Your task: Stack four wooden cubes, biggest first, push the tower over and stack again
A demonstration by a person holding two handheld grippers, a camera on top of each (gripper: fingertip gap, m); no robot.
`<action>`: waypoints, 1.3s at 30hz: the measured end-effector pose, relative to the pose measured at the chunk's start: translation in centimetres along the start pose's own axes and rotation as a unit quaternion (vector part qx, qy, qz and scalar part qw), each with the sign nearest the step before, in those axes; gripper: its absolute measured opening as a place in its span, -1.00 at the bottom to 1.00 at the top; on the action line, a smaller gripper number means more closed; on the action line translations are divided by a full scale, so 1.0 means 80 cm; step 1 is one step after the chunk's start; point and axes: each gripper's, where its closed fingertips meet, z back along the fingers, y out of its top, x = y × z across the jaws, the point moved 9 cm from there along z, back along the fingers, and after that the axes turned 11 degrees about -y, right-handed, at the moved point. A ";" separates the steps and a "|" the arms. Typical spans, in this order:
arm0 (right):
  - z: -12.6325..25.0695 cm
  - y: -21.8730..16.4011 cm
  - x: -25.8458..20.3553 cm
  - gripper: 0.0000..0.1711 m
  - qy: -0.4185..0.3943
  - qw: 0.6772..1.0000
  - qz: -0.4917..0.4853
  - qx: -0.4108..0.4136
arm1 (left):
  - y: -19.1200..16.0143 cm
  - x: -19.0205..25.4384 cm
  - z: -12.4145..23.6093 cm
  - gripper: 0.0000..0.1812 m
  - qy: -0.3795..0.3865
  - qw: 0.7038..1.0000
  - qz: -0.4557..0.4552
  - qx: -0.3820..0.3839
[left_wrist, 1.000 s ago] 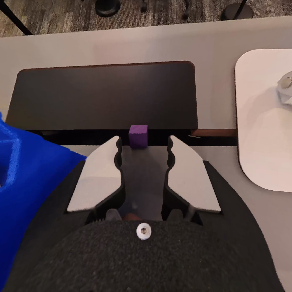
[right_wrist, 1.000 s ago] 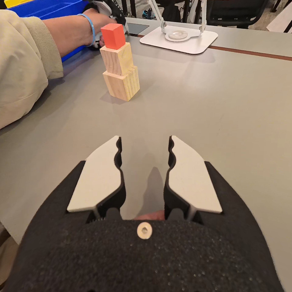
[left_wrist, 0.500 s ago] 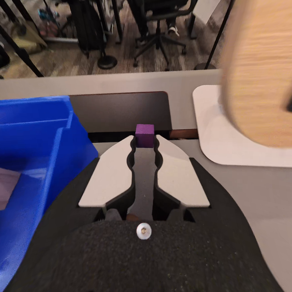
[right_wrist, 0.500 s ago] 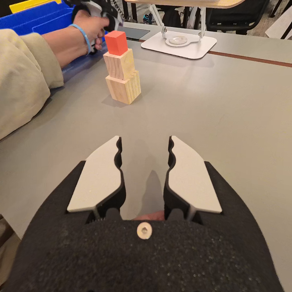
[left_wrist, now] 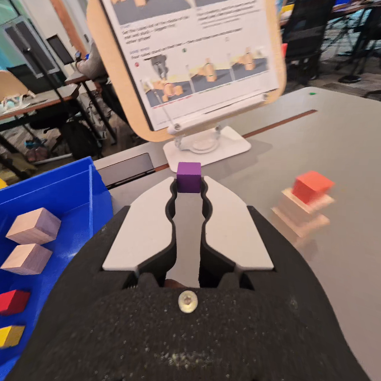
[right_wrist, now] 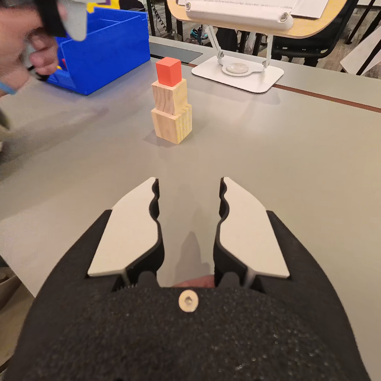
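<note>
In the left wrist view, a blue bin (left_wrist: 51,198) sits at 9 o'clock, with two plain wooden cubes (left_wrist: 34,226), a red cube (left_wrist: 12,301) and a yellow cube (left_wrist: 10,338) inside it. At centre, the left tongs (left_wrist: 188,183) are closed to a narrow gap, pinching a small purple cube (left_wrist: 188,178) at their tips, lifted above the grey tabletop (left_wrist: 329,144). Toward 12 o'clock stands a wooden board (left_wrist: 185,68) with an instruction sheet on a white stand (left_wrist: 208,148). At 3 o'clock is a blurred tower (left_wrist: 303,208): two plain cubes with an orange cube (left_wrist: 311,185) on top. In the right wrist view, a hand (right_wrist: 22,47) grips the left tongs at 10 o'clock, in front of the bin. The tower stands at 12 o'clock, biggest cube lowest. The right tongs (right_wrist: 189,183) are spread wide and empty, low over the tabletop, well short of the tower.
</note>
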 end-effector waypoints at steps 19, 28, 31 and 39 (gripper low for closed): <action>0.000 0.000 -0.002 -0.35 0.000 1.000 0.007 -0.001 | 0.054 0.060 -0.074 -0.77 -0.454 0.877 -0.120 -0.103; -0.002 -0.003 0.001 -0.35 -0.001 1.000 0.006 -0.006 | 0.032 0.062 -0.098 -0.77 -0.508 0.847 -0.105 -0.114; -0.003 -0.004 0.001 -0.35 -0.001 1.000 0.006 -0.007 | 0.029 0.060 -0.105 -0.77 -0.511 0.847 -0.096 -0.112; -0.005 -0.005 0.002 -0.35 0.001 1.000 0.006 -0.010 | 0.018 0.060 -0.113 -0.77 -0.523 0.840 -0.087 -0.110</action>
